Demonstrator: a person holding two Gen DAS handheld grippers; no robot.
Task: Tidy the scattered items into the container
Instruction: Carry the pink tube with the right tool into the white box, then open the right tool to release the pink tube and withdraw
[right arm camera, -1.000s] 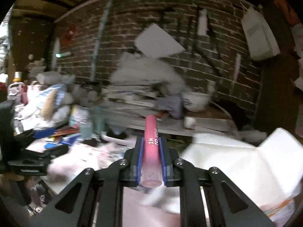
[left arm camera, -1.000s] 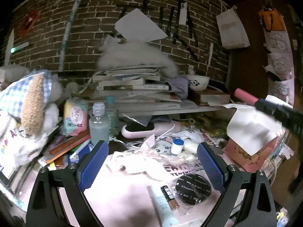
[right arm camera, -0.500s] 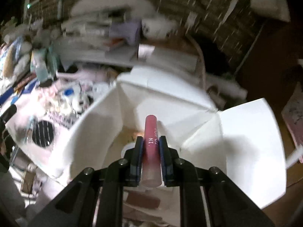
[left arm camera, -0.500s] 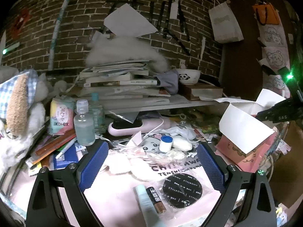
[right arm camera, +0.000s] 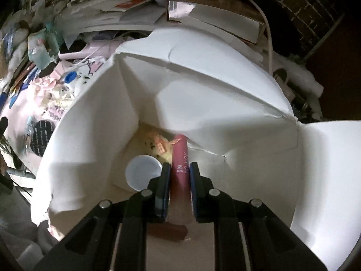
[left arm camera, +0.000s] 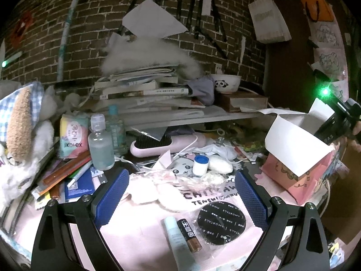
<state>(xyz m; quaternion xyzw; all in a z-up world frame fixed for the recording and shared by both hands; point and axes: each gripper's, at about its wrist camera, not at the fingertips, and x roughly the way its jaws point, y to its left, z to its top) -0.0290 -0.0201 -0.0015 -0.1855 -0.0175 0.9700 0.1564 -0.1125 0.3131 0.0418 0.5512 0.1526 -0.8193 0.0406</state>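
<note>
My right gripper (right arm camera: 179,169) is shut on a pink tube (right arm camera: 179,158) and points down into the open white-flapped box (right arm camera: 203,72). Inside the box lie a white round lid (right arm camera: 143,172) and a yellowish item (right arm camera: 155,145). In the left wrist view the same box (left arm camera: 297,158), pink outside with white flaps, stands at the right, and the right gripper's body (left arm camera: 338,122) hangs over it. My left gripper (left arm camera: 180,199) is open above the pink mat. Between its fingers lie a pale tube (left arm camera: 178,241), a small brown stick (left arm camera: 189,234) and a black round packet (left arm camera: 221,222).
Cotton pads (left arm camera: 158,189), a blue-capped pot (left arm camera: 199,166), a clear bottle (left arm camera: 100,144), a pink hairbrush (left arm camera: 167,143), a Kotex pack (left arm camera: 72,135) and pencils (left arm camera: 67,171) crowd the desk. A book stack (left arm camera: 144,90) sits on a shelf behind; a plush toy (left arm camera: 20,122) lies left.
My right gripper has swung over the box, tipped downward and lowered the pink tube inside it. My left gripper has stayed open, its view drifting slightly to the right.
</note>
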